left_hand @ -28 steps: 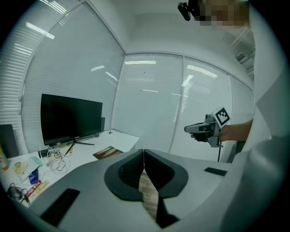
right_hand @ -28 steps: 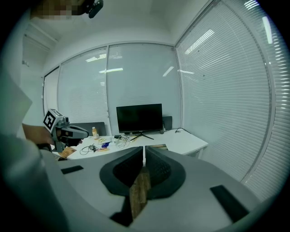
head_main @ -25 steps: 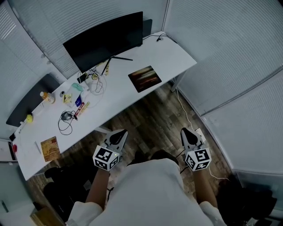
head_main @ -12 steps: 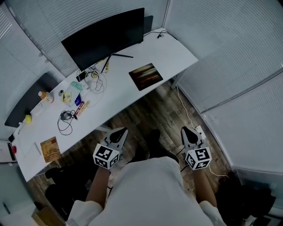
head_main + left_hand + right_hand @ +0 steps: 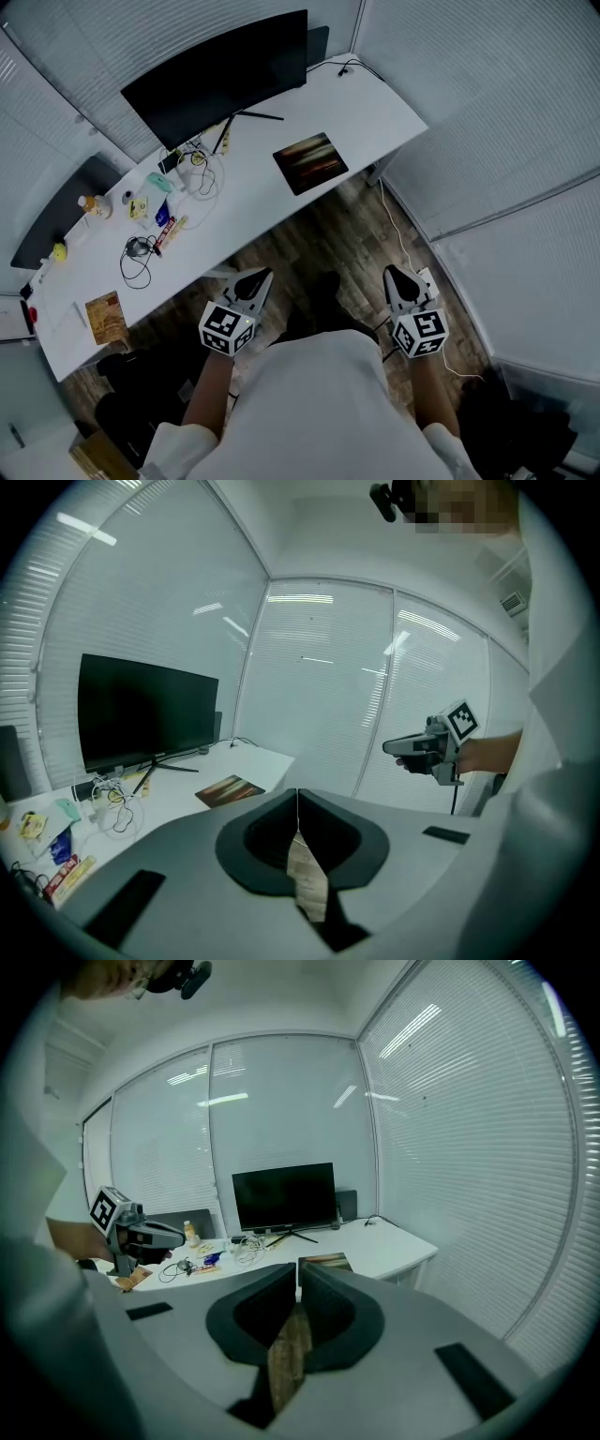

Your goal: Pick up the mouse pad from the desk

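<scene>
I think the job has hardly begun. The mouse pad (image 5: 310,162) lies flat on the white bench (image 5: 375,108), near the front edge and over toward the right end. It is a dark pad with brown and orange streaks. Nothing sits on it and nothing touches it. The big black monitor (image 5: 216,75) stands behind it, and a mess of cables (image 5: 202,178) and small things lies off to its left. My left hand-held gripper (image 5: 255,277) is closed all the way, with its two jaws pressed together and nothing between them. My right hand-held gripper (image 5: 392,277) looks the same: jaws together and empty. Both hang over the wooden floor (image 5: 323,239), close to my body and well apart from the bench. Both point toward the bench and tip down a little. So nothing is done yet. I think I have to step closer and bring one hand-held gripper to the pad. Then I must open its jaws, slide one jaw under the thin edge, pinch, and lift. The pad is flat and thin, so getting under its edge may be the hard part. The edge near the front of the bench looks easiest to reach.
</scene>
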Motion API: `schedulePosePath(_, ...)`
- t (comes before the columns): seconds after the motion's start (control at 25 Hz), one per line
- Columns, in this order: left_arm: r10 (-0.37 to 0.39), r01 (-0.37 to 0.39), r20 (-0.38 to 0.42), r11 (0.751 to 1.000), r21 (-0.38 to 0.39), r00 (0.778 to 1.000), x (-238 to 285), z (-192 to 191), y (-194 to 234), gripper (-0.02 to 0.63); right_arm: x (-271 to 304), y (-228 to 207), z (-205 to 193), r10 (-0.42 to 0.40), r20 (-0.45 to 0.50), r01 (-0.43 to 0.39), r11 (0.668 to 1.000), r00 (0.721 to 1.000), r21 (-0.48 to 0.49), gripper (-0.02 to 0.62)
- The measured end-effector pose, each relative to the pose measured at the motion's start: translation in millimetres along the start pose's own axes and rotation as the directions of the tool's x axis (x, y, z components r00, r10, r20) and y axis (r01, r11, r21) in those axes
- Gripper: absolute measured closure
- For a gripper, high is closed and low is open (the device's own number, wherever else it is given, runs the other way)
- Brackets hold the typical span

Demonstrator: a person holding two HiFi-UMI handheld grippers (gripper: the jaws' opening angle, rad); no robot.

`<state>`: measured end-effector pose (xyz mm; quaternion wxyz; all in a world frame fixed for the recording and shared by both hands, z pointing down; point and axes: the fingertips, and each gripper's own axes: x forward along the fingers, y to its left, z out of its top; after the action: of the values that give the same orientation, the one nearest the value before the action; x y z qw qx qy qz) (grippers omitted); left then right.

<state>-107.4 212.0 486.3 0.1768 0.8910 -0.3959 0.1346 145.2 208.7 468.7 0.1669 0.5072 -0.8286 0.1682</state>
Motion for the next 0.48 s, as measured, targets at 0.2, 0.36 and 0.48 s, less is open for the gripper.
schedulePosePath(0.2, 0.012, -0.012, -0.019, 1.000, -0.010, 1.000, 32.2, 11.4, 7.7, 0.588, 26.2, -27.3, 6.7, 0.022, -0.018, -0.022, 1.000, 1.000, 0.010, 0.555)
schedulePosePath(0.36, 0.012, -0.012, -0.036, 1.000, -0.012, 0.999, 63.6, 23.0, 10.0, 0.588, 50.2, -52.0, 17.5, 0.042, -0.026, -0.042, 0.999, 0.999, 0.009, 0.555)
schedulePosePath(0.48, 0.017, -0.017, -0.044, 1.000, -0.016, 0.999, 86.2, 32.4, 11.2, 0.588, 67.1, -71.6, 24.1, 0.057, -0.034, -0.057, 0.998, 0.998, 0.013, 0.555)
